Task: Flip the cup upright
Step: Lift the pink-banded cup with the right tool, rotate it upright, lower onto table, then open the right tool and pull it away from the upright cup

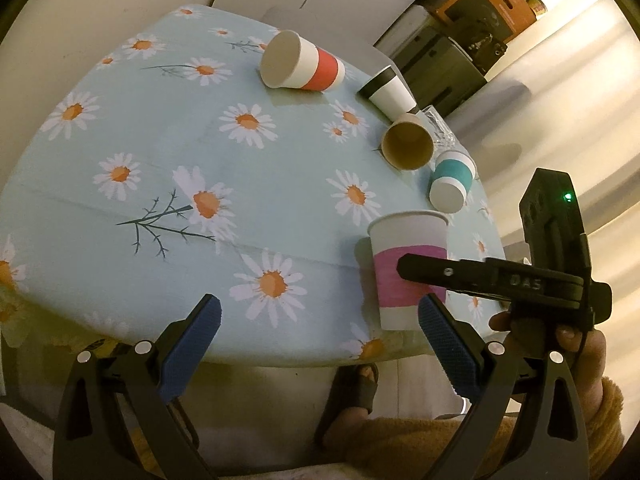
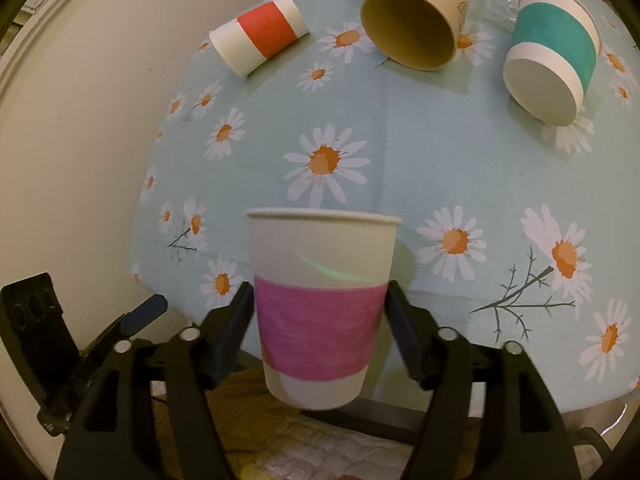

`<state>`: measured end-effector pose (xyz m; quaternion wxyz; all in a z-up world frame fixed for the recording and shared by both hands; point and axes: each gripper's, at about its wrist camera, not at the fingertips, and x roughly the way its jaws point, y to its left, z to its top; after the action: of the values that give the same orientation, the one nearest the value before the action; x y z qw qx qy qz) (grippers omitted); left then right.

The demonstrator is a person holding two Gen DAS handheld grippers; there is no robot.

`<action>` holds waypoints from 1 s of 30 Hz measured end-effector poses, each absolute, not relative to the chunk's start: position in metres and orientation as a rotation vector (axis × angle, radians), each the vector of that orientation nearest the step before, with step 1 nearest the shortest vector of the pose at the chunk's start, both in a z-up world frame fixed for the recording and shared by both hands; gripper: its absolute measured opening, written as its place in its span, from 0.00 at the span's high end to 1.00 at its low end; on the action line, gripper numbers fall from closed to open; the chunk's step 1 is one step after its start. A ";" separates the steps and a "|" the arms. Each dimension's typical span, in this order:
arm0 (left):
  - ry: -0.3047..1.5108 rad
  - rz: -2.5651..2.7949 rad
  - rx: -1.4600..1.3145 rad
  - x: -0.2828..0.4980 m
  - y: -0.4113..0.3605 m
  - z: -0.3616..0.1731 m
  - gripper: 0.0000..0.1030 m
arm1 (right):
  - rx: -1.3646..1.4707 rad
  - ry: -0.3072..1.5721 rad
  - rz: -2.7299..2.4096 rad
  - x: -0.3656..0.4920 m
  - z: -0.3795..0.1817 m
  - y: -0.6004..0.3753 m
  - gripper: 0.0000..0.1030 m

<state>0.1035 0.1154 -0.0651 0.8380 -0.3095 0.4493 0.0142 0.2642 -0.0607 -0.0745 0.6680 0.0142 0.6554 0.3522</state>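
A white paper cup with a pink band (image 2: pixel 320 304) stands upright, rim up, near the table's front edge. My right gripper (image 2: pixel 320 320) has its pads on both sides of the pink band and is shut on the cup. The same cup (image 1: pixel 408 264) shows in the left wrist view with the right gripper's finger (image 1: pixel 440 276) across it. My left gripper (image 1: pixel 320 320) is open and empty, just off the table's near edge, left of the cup.
On the daisy tablecloth (image 1: pixel 200 140) lie a red-banded cup (image 1: pixel 300 62) on its side, a brown cup (image 1: pixel 408 144) on its side, a teal-banded cup (image 1: pixel 452 180) tilted over, a black-rimmed white cup (image 1: pixel 388 90) and a clear glass (image 1: pixel 440 128). Boxes (image 1: pixel 480 20) stand beyond.
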 end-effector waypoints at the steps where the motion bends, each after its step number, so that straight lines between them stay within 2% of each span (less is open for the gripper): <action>1: 0.950 0.031 -0.655 0.103 0.116 -0.065 0.07 | 0.033 1.475 0.791 0.265 -0.073 -0.062 0.28; 11: 0.955 0.019 -0.632 0.105 0.111 -0.061 0.07 | 0.072 1.427 0.793 0.265 -0.042 -0.090 0.28; 20: 0.980 -0.030 -0.574 0.128 0.085 -0.041 0.07 | 0.178 1.317 0.805 0.248 0.006 -0.157 0.28; 30: 1.090 0.011 -0.502 0.174 0.039 -0.021 0.07 | 0.214 1.307 0.780 0.234 0.003 -0.216 0.28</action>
<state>0.1739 0.0390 -0.0211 0.8253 -0.2364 0.5128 0.0050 0.2339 -0.2156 0.0035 0.7189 0.0970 0.5911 0.3527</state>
